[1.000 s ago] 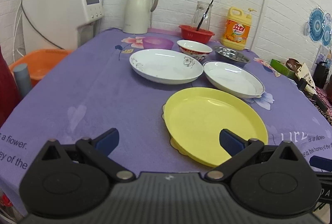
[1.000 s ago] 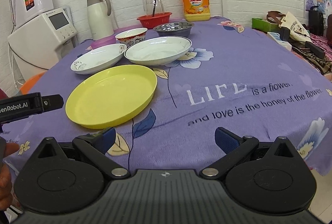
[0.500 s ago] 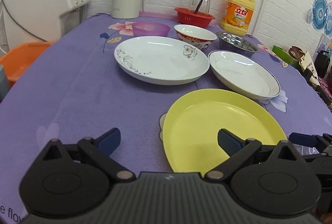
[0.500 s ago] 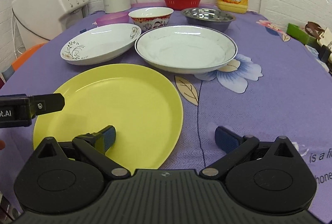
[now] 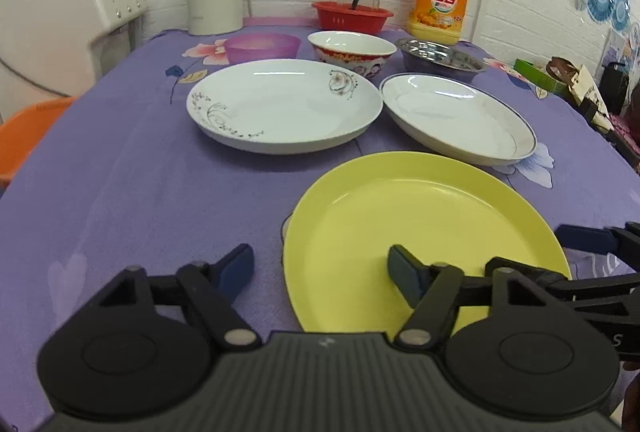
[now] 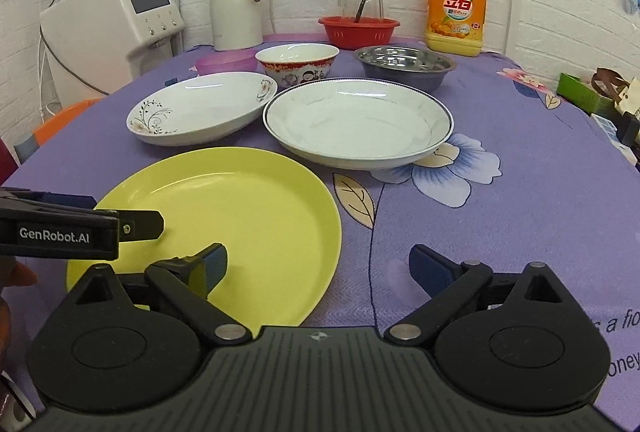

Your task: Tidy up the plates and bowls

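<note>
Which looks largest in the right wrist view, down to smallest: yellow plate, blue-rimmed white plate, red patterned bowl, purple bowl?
1. yellow plate, though it is nearest the camera
2. blue-rimmed white plate
3. red patterned bowl
4. purple bowl, partly hidden and farther away, so this last rank is unsure

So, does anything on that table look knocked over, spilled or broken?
Nothing stands out. The yellow plate, the two white plates and the bowls behind them all sit flat and upright on the purple cloth, with no spill or crack visible. Both tongs are open near the yellow plate.
</note>
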Available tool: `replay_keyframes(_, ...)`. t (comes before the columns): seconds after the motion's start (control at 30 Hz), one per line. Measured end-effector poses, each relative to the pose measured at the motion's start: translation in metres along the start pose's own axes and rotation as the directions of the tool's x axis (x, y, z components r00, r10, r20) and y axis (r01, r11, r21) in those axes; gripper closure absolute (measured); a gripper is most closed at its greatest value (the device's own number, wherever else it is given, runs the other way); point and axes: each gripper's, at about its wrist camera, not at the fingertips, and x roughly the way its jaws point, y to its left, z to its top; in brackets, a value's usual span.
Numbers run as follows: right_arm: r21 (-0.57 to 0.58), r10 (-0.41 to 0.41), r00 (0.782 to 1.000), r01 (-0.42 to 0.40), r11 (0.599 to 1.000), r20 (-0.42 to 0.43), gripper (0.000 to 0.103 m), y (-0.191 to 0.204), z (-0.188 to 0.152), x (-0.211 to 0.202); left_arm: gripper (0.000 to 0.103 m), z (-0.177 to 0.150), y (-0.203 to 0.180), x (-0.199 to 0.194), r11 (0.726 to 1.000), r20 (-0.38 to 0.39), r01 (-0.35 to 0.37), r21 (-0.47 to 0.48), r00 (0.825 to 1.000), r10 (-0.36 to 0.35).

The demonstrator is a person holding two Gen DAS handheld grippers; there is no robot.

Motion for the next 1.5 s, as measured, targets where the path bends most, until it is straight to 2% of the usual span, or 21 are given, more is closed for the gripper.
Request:
replay_keyframes(0.03,-0.006,0.009,1.0,-0.009,1.0,0.013,0.0,0.001,-0.001,0.0,0.048,0.0,-0.002,-0.001,1.0,0.003,0.028,0.004,1.0,-0.028)
replay_keyframes(0.07,-0.015,0.022,1.0,-0.022,1.0,0.021,0.0,0.003,-0.002,-0.002,0.051,-0.001,-0.004,-0.002,0.999,0.003,0.042,0.004,0.999,-0.042)
replay_keyframes(0.1,-0.012,0.043,0.999,-0.043,0.999,0.026,0.005,0.005,-0.002,-0.003,0.051,-0.001,-0.005,-0.002,0.999,0.006,0.037,0.006,0.999,-0.037)
replay_keyframes(0.17,-0.027,0.013,1.0,-0.012,1.0,0.028,0.004,0.014,-0.001,-0.003,0.052,-0.002,-0.003,-0.003,1.0,0.007,0.03,-0.002,1.0,-0.03)
replay_keyframes(0.23,-0.032,0.018,0.999,-0.017,0.999,0.028,0.004,0.02,0.001,-0.003,0.056,-0.002,0.004,-0.008,0.999,-0.001,0.018,-0.026,1.0,-0.018)
replay_keyframes(0.53,-0.11,0.159,0.987,-0.156,0.982,0.015,0.0,0.079,0.009,0.006,0.058,-0.012,0.057,-0.044,0.986,0.001,-0.131,-0.102,0.991,0.132)
replay_keyframes(0.63,-0.128,0.185,0.983,-0.182,0.975,0.007,0.0,0.092,0.013,0.012,0.058,-0.013,0.069,-0.044,0.982,-0.001,-0.141,-0.127,0.99,0.142)
replay_keyframes(0.77,-0.133,0.17,0.985,-0.169,0.977,-0.007,0.0,0.094,0.014,0.016,0.058,-0.013,0.071,-0.035,0.984,-0.004,-0.127,-0.129,0.992,0.128)
replay_keyframes(0.9,-0.133,0.167,0.986,-0.167,0.977,-0.007,0.0,0.095,0.013,0.022,0.052,-0.013,0.074,-0.024,0.984,0.015,-0.111,-0.141,0.993,0.114)
replay_keyframes(0.97,-0.132,0.175,0.984,-0.175,0.976,-0.009,0.0,0.094,0.014,0.023,0.043,-0.011,0.074,-0.022,0.986,0.014,-0.098,-0.135,0.995,0.101)
replay_keyframes(1.1,-0.118,0.21,0.977,-0.211,0.97,-0.022,0.0,0.089,0.016,0.022,0.041,-0.007,0.083,-0.022,0.985,0.018,-0.051,-0.164,0.998,0.054)
replay_keyframes(1.13,-0.103,0.221,0.975,-0.222,0.97,-0.022,0.0,0.085,0.018,0.021,0.036,-0.005,0.088,-0.024,0.982,0.023,-0.041,-0.185,0.999,0.046)
replay_keyframes(1.3,0.002,0.21,0.976,-0.21,0.978,0.056,0.0,0.054,0.041,0.015,0.031,0.008,0.109,-0.029,0.958,0.062,-0.044,-0.282,0.996,0.064)
replay_keyframes(1.4,0.072,0.244,0.968,-0.247,0.966,0.049,0.0,0.038,0.061,0.033,0.031,0.013,0.111,-0.027,0.953,0.061,-0.053,-0.297,0.995,0.075)
replay_keyframes(1.5,0.128,0.287,0.958,-0.285,0.95,0.004,0.0,0.033,0.073,0.057,0.031,0.014,0.108,-0.024,0.957,0.055,-0.052,-0.286,0.996,0.071)
